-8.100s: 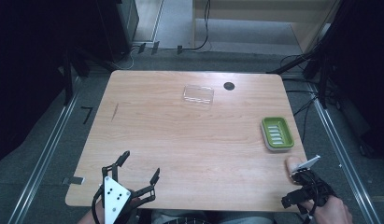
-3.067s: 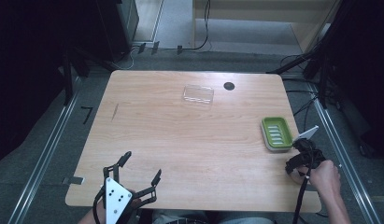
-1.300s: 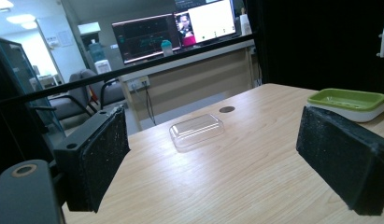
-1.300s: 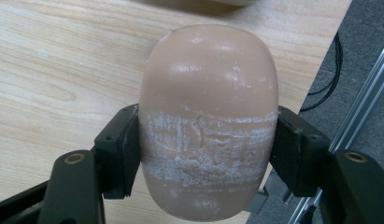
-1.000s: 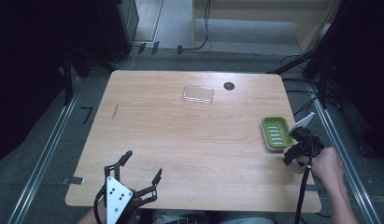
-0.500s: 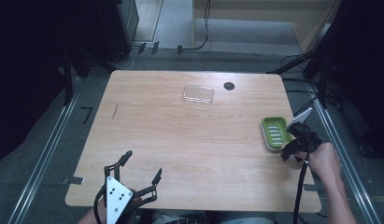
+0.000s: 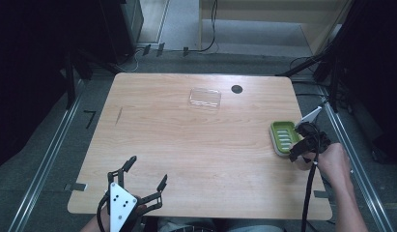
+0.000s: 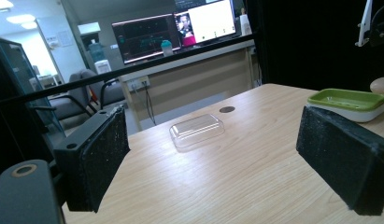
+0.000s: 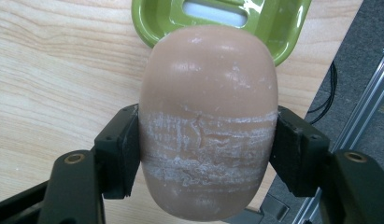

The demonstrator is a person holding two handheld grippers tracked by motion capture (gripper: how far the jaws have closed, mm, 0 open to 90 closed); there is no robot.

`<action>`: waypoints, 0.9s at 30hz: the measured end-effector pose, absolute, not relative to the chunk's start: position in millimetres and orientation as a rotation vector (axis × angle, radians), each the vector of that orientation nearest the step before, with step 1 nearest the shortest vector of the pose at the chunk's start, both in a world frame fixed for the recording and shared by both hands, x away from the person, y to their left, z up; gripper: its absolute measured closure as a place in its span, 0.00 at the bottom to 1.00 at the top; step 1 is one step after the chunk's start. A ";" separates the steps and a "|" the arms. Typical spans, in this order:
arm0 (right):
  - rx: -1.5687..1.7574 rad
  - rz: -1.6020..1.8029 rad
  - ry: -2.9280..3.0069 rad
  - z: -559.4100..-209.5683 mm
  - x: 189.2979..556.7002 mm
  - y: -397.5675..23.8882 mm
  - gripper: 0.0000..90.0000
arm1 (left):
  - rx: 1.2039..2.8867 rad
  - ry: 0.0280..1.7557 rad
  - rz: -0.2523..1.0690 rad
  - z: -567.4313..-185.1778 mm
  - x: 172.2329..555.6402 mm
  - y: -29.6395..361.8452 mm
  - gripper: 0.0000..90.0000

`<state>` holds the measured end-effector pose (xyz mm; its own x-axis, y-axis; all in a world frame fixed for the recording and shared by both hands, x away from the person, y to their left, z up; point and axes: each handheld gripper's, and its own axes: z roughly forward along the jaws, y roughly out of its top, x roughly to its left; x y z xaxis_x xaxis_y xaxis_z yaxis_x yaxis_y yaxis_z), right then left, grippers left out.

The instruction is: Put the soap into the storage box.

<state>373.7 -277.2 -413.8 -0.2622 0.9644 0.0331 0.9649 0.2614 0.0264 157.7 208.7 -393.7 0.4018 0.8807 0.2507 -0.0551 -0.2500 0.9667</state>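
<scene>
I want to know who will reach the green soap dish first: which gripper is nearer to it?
The right gripper: it holds the soap bar at the green soap dish's right edge. The left gripper sits open at the table's near left edge, far from it.

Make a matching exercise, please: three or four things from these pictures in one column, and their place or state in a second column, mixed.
Things
1. soap bar
2. green soap dish
3. clear lid
4. left gripper

Places or states
A. far side of the table, near a dark round hole
B. jaws wide apart, nothing between them
C. right table edge, nothing in it
D. clamped between the right gripper's jaws

Pairs: 1-D, 2-C, 3-A, 4-B
</scene>
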 end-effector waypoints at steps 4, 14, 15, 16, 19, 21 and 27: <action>-1.900 -0.073 -2.490 -411.5 377.4 -276.3 0.37 | 1.562 0.756 1.067 -393.8 157.7 208.5 0.11; -1.883 -0.081 -2.506 -408.7 387.1 -272.6 0.37 | 1.563 0.757 1.067 -393.8 157.7 208.6 0.11; -1.883 -0.081 -2.506 -408.7 387.1 -272.6 0.37 | 1.563 0.757 1.067 -393.8 157.7 208.6 0.11; -1.880 -0.080 -2.509 -408.0 389.1 -271.7 0.37 | 1.563 0.757 1.066 -393.8 157.7 208.6 0.11; -1.875 -0.079 -2.511 -407.6 392.2 -270.1 0.37 | 1.562 0.757 1.066 -393.9 157.8 208.5 0.11; -1.874 -0.079 -2.513 -407.4 394.2 -268.7 0.37 | 1.563 0.757 1.066 -393.9 157.8 208.5 0.11; -1.858 -0.082 -2.523 -406.8 399.4 -265.3 0.37 | 1.564 0.755 1.067 -393.8 157.9 208.6 0.11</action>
